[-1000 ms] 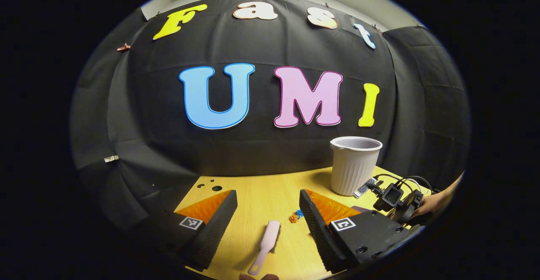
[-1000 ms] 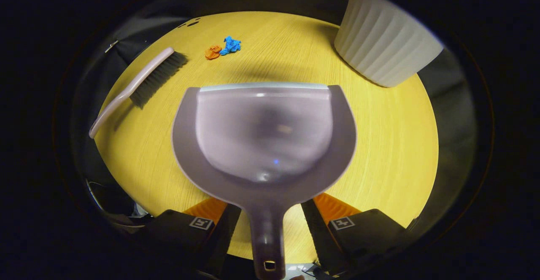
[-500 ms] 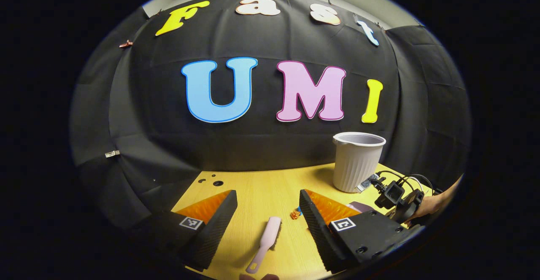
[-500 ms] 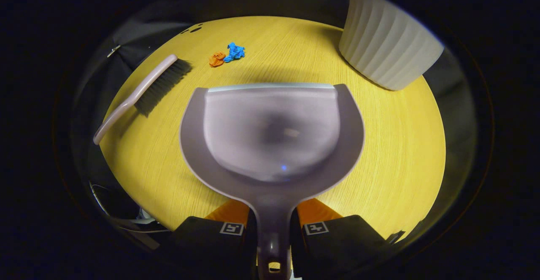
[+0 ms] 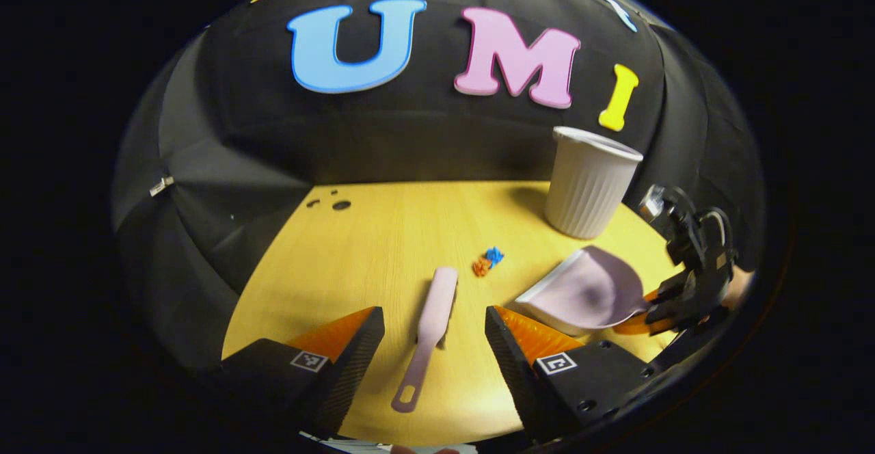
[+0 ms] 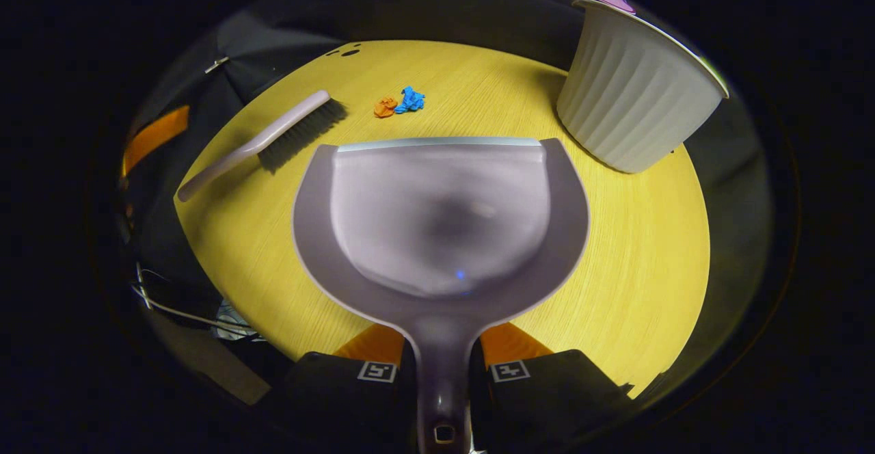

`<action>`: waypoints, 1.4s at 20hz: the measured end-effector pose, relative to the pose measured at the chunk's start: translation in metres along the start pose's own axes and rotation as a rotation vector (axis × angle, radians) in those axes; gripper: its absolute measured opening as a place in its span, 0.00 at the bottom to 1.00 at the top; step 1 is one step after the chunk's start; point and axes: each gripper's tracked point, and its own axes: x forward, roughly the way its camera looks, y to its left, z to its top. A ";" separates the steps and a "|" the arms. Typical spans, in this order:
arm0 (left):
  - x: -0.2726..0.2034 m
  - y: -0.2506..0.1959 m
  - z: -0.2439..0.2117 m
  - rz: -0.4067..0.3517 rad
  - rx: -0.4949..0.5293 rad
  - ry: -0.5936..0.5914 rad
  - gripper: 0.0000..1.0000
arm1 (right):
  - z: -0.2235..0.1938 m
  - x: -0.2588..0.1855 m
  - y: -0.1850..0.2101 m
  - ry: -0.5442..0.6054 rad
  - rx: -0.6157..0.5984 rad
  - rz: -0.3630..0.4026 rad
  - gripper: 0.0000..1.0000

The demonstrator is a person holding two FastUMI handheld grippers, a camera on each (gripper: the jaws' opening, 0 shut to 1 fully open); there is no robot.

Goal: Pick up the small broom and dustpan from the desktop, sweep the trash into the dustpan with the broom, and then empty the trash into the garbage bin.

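Your right gripper [image 6: 441, 372] clamps the dustpan [image 6: 441, 215] handle; your left gripper [image 5: 434, 344] gapes empty astride the broom [image 5: 429, 327]. Close off-centre beside the dustpan and it may twist.

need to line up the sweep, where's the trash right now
In the left gripper view the trash, an orange and a blue scrap, lies on the desktop between the broom head and the dustpan, in front of the garbage bin.

One broom [image 5: 431, 324], one dustpan [image 6: 437, 221], one bin [image 5: 589, 182], two paper scraps, an orange [image 6: 385, 107] and a blue [image 6: 411, 100], two grippers, left [image 5: 435, 351], right [image 6: 441, 379].
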 end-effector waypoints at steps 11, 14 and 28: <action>0.072 0.013 -0.086 -0.105 0.079 0.385 0.92 | -0.013 -0.022 -0.014 0.001 0.013 -0.009 0.35; 0.085 0.014 -0.095 -0.112 0.110 0.439 0.86 | -0.012 -0.023 -0.015 0.002 0.025 -0.011 0.35; 0.106 0.008 -0.098 -0.068 0.144 0.474 0.30 | -0.011 -0.028 -0.009 0.044 -0.036 0.012 0.35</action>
